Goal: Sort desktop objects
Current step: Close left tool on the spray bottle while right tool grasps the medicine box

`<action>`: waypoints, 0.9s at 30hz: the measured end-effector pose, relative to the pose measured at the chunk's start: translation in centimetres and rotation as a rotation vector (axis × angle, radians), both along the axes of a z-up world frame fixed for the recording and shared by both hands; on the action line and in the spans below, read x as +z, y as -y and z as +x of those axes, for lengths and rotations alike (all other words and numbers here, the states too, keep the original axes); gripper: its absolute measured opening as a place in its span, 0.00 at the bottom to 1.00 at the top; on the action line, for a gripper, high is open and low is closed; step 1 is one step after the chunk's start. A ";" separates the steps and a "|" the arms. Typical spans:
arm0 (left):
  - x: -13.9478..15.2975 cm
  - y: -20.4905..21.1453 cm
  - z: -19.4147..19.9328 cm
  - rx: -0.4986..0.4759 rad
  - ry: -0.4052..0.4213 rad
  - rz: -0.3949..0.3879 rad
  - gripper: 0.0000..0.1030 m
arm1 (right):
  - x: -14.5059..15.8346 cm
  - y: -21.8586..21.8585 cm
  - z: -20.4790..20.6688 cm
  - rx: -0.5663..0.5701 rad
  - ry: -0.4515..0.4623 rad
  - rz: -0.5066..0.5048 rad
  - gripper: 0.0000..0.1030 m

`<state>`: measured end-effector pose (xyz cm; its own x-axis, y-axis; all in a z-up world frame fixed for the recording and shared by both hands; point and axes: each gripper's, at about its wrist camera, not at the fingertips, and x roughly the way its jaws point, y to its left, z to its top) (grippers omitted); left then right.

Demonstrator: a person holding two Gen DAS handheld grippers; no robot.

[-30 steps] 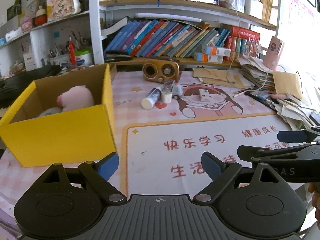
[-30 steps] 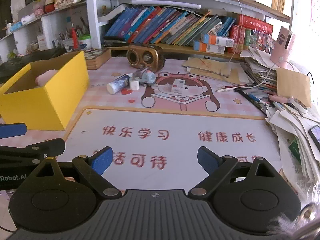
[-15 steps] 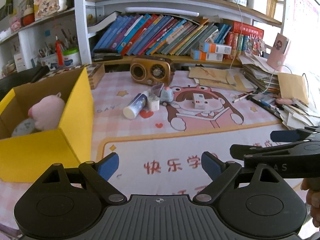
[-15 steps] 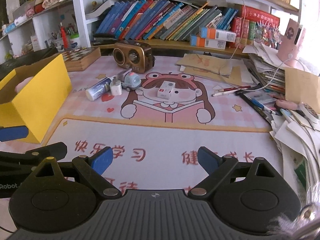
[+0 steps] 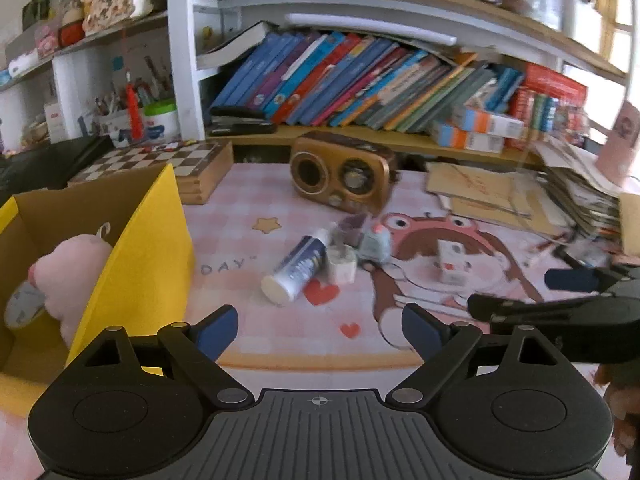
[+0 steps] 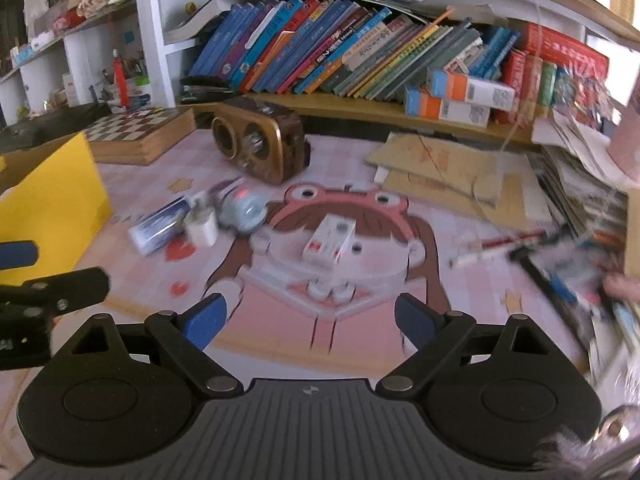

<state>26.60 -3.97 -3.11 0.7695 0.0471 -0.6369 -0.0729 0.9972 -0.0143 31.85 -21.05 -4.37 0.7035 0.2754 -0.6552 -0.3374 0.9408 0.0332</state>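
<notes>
At the bottom of each wrist view, the left gripper [image 5: 319, 328] and right gripper [image 6: 308, 320] hang empty with jaws spread wide. Just above centre lies the white tube [image 5: 297, 269], touching the charger [image 5: 341, 265], with the small white box [image 6: 330, 241] apart and the yellow box [image 5: 136, 264] at left. Best to take the small white box first, squarely across its narrow sides, since nothing crowds it.

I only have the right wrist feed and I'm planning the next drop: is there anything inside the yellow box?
Observer: Yes. The left wrist view looks into the yellow box. A pink plush toy lies inside, with a small grey item beside it.
Operator: Is the left gripper free to pick?
Observer: The left gripper has its jaws wide apart with nothing between them.
Operator: What is it facing?
Observer: The tube lies on the mat ahead of it, white end toward the gripper.
</notes>
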 end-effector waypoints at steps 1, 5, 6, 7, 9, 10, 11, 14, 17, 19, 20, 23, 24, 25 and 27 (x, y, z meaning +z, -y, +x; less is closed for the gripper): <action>-0.3 -0.2 0.5 0.008 -0.003 -0.002 0.88 | -0.2 -0.1 1.0 0.006 0.006 -0.002 0.88; -1.5 -0.9 2.6 0.038 -0.026 0.008 0.88 | -1.1 -0.6 4.2 0.019 0.010 -0.015 0.86; -1.8 -1.0 3.2 0.043 -0.038 0.022 0.87 | -1.4 -0.7 4.8 0.022 0.006 -0.018 0.86; -2.1 -1.1 3.7 0.047 -0.049 0.034 0.85 | -1.6 -0.9 5.4 0.025 0.003 -0.021 0.86; -2.7 -1.4 4.8 0.054 -0.066 0.046 0.82 | -2.1 -1.1 6.5 0.025 0.001 -0.029 0.86; -2.9 -1.6 5.2 0.057 -0.073 0.049 0.81 | -2.3 -1.2 7.0 0.022 0.001 -0.034 0.86; -3.2 -1.8 5.6 0.060 -0.080 0.051 0.79 | -2.5 -1.3 7.4 0.021 -0.001 -0.035 0.86; -3.9 -2.1 7.2 0.060 -0.101 0.052 0.68 | -3.2 -1.6 8.5 0.011 -0.018 -0.037 0.83; -4.4 -2.8 8.6 0.067 -0.121 0.016 0.55 | -3.8 -1.6 9.3 -0.003 -0.042 -0.026 0.79; -4.6 -3.0 9.6 0.062 -0.130 0.004 0.50 | -4.1 -1.8 9.7 -0.005 -0.050 -0.021 0.76; -4.7 -3.0 10.0 0.053 -0.132 0.004 0.49 | -4.2 -1.9 9.9 -0.005 -0.053 -0.020 0.72; -5.1 -2.7 11.0 0.025 -0.142 0.016 0.47 | -4.5 -2.0 10.3 -0.002 -0.068 -0.012 0.66; -5.3 -2.6 11.3 0.019 -0.146 0.021 0.45 | -4.6 -2.0 10.4 -0.002 -0.075 -0.011 0.64; -5.4 -2.5 11.5 0.018 -0.149 0.024 0.42 | -4.7 -2.1 10.4 -0.001 -0.084 -0.013 0.63; -5.7 -2.4 11.7 0.017 -0.159 0.015 0.38 | -4.8 -2.1 10.4 0.001 -0.073 -0.019 0.60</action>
<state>38.31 -1.60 -8.84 0.6578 0.0700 -0.7499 -0.0900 0.9958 0.0140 42.20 -18.95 -9.15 0.6535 0.2628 -0.7098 -0.3356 0.9412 0.0395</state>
